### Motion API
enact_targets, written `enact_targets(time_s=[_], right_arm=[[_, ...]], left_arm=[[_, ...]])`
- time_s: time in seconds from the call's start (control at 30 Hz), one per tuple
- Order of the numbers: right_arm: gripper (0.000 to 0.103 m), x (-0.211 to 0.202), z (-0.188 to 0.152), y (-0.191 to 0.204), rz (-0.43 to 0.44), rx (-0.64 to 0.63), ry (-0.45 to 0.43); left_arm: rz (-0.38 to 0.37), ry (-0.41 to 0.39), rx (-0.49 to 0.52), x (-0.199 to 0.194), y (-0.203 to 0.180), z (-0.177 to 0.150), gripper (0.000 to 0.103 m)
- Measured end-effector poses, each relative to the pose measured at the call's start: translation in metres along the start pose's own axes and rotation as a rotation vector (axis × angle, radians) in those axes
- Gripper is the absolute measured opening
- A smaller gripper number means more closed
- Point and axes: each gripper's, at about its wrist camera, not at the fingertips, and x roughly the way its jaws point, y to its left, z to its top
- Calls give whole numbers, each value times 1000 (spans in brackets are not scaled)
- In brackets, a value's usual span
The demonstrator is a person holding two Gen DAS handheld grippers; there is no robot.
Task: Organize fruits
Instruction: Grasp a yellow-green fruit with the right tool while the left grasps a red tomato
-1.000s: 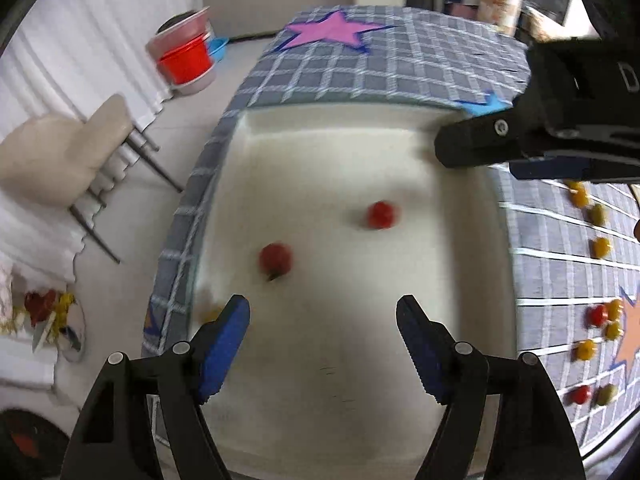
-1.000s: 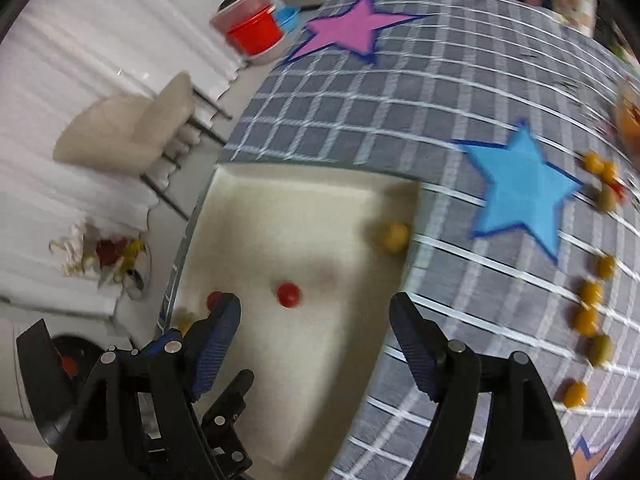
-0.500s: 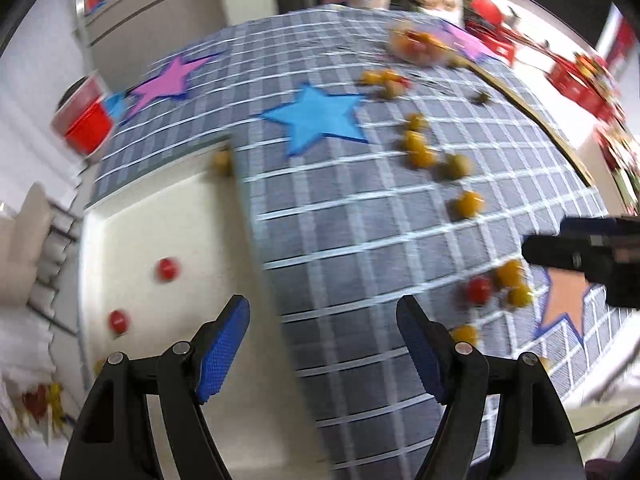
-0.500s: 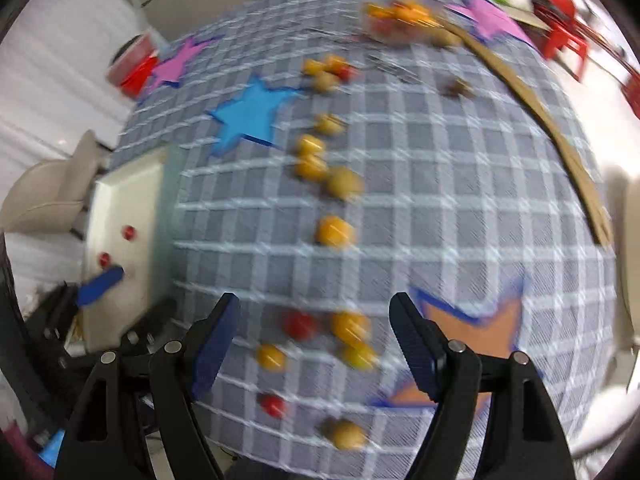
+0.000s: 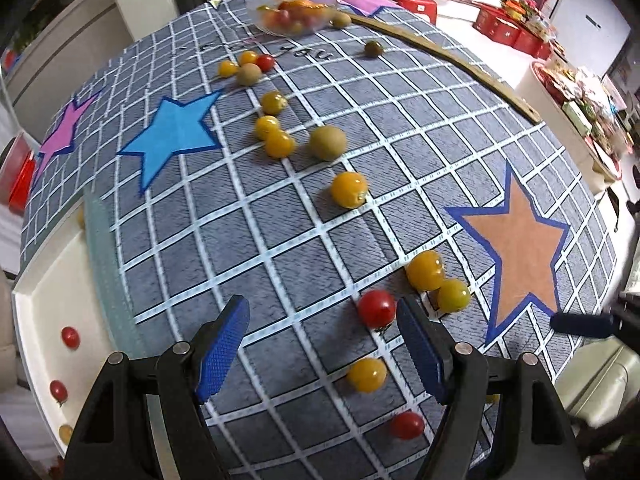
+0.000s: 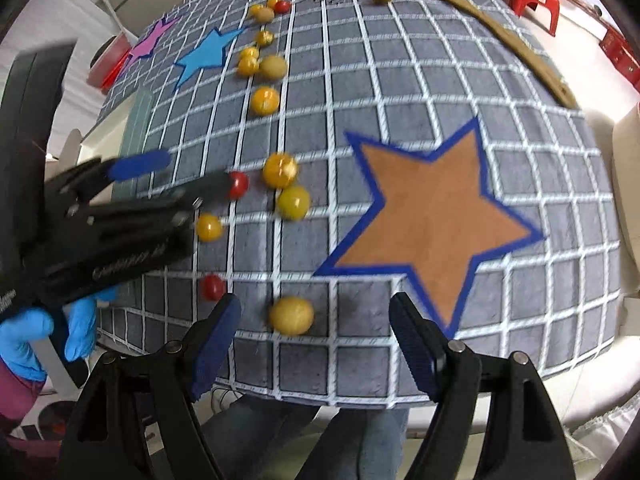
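Several red, yellow and green cherry tomatoes lie scattered on a grey checked cloth. My left gripper (image 5: 322, 338) is open and empty, low over the cloth; a red tomato (image 5: 376, 307) lies just inside its right finger, with a yellow one (image 5: 366, 374) nearer. It also shows in the right wrist view (image 6: 180, 172). A white tray (image 5: 44, 304) at the left holds two red tomatoes (image 5: 70, 337) and a yellow one. My right gripper (image 6: 314, 340) is open and empty, with a yellow tomato (image 6: 291, 315) between its fingertips near the table's front edge.
A clear bowl of tomatoes (image 5: 294, 14) stands at the far edge beside a curved wooden strip (image 5: 448, 62). Blue (image 5: 174, 134), orange (image 5: 516, 246) and pink stars mark the cloth. The front edge of the table (image 6: 340, 396) runs just under my right gripper.
Both grippers have swung from over the white tray to the right, over the scattered tomatoes. Both stay open and empty.
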Motion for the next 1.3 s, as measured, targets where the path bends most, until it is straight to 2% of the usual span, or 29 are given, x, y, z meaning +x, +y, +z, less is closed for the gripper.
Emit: enact_targets(time_s=[0.2, 0.27, 0.33, 0.4, 0.47, 0.5, 0.53, 0.63, 0.67, 0.8, 0.93, 1.3], right_arm=[[61, 18, -10, 3, 2, 24, 8], [60, 19, -12, 6, -9, 14, -4], [55, 20, -13, 10, -15, -3, -6], [49, 20, -14, 10, -16, -11, -3], [43, 21, -16, 14, -41, -31, 0], [38, 22, -17, 17, -53, -40, 0], [30, 23, -17, 19, -57, -43, 2], [30, 26, -18, 26, -59, -47, 9], [30, 26, -18, 26, -53, -46, 12], [30, 21, -15, 18, -3, -9, 15], [30, 11, -7, 11, 21, 12, 4], [30, 1, 30, 18, 53, 9, -18]], left_arm=[[-8, 23, 27, 13, -10, -1, 77], [-8, 33, 28, 16, -12, -1, 76], [-8, 45, 27, 19, -13, -2, 65], [-4, 42, 30, 19, -14, -1, 64], [-9, 39, 34, 19, -15, 0, 60], [-10, 38, 38, 19, -16, 0, 57], [-12, 32, 42, 18, -17, 1, 48], [-19, 23, 49, 16, -21, 2, 24], [-25, 24, 43, 16, -20, 4, 21], [-90, 29, -49, 12, -4, 7, 21], [-105, 7, -96, 1, 8, 4, 21], [-77, -36, -191, -26, 42, -12, 21]])
